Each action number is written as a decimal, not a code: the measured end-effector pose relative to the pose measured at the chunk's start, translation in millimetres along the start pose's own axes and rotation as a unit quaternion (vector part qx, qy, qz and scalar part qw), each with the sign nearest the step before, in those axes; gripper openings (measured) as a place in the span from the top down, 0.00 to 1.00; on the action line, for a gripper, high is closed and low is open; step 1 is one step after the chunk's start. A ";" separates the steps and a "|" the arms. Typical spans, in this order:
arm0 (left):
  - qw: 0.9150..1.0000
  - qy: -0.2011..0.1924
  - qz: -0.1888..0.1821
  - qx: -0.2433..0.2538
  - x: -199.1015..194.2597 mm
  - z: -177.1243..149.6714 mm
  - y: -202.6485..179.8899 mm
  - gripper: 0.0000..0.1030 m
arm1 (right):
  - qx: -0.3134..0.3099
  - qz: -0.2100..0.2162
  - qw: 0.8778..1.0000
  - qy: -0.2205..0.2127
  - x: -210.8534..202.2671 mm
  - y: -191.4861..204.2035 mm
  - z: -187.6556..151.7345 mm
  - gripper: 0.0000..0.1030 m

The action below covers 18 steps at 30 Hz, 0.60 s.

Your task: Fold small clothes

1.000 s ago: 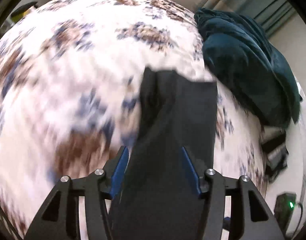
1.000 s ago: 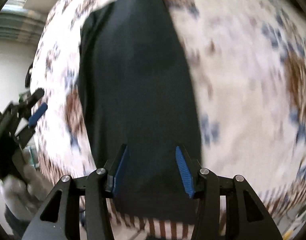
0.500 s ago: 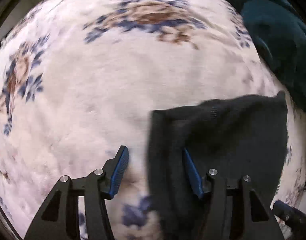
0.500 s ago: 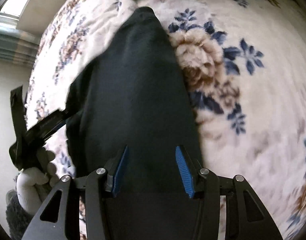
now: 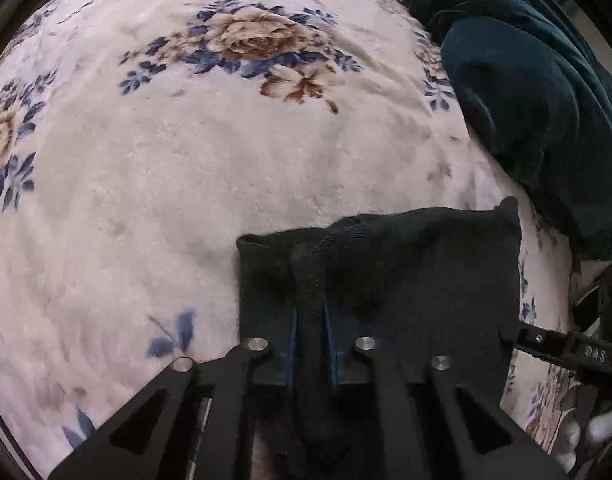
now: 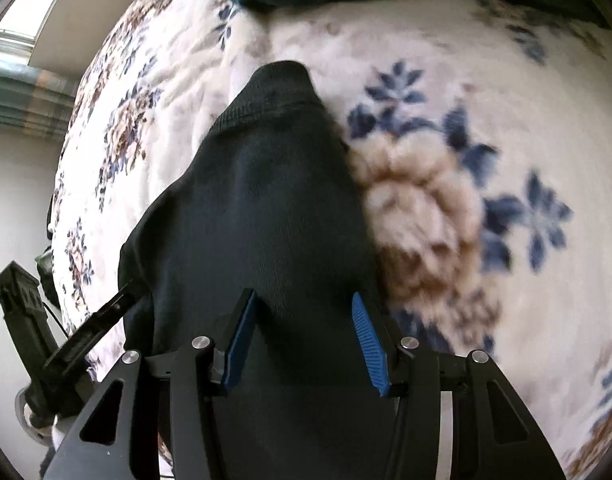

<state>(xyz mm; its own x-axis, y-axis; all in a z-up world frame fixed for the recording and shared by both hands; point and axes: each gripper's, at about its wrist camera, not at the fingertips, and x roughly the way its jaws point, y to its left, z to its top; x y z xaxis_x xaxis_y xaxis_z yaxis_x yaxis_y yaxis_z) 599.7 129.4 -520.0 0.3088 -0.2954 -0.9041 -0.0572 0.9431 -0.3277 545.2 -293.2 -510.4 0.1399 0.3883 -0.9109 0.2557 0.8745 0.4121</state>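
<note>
Left claw (image 5: 310, 320) pinching black garment's (image 5: 406, 280) bunched edge, right claw (image 6: 302, 332) spread above it, floral blanket (image 5: 186, 180) around.

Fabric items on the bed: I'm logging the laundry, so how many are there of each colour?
Black: 1, the black garment, pinched by the left hand-held gripper.
Teal: 1, the teal blanket.
Floral white: 1, the bedspread.
Total: 3

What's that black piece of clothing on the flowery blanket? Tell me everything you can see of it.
The black garment looks like a soft, fine-ribbed knit with a ribbed band at its far end. It lies spread on the floral blanket. The left tongs are shut on a bunched fold at its edge. The right tongs sit open over it, their blue fingers apart. What kind of garment it is cannot be told.
</note>
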 end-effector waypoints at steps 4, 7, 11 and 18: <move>0.999 -0.046 0.017 0.018 -19.4 -1.3 0.9 0.96 | -0.016 -0.003 1.000 -0.021 -0.8 5.4 9.9 0.83; 0.999 -0.029 0.039 0.013 -1.9 8.5 18.2 0.95 | -0.045 -0.024 0.998 -0.045 -10.5 11.7 7.1 0.86; 0.999 -0.016 0.011 -0.036 -11.5 14.8 37.1 0.94 | -0.024 -0.039 0.999 -0.013 4.6 4.1 10.9 0.87; 0.994 -0.023 -0.065 -0.080 -60.3 -17.3 40.8 0.66 | -0.022 -0.002 1.000 -0.022 -25.7 12.3 -0.7 0.70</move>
<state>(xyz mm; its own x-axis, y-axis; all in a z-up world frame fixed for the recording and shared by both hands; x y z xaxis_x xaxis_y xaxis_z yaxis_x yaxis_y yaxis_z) 562.3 183.0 -483.6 0.3665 -0.4030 -0.8386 -0.1624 0.8598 -0.4842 544.1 -292.2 -481.9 0.1818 0.3723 -0.9101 0.2150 0.8881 0.4063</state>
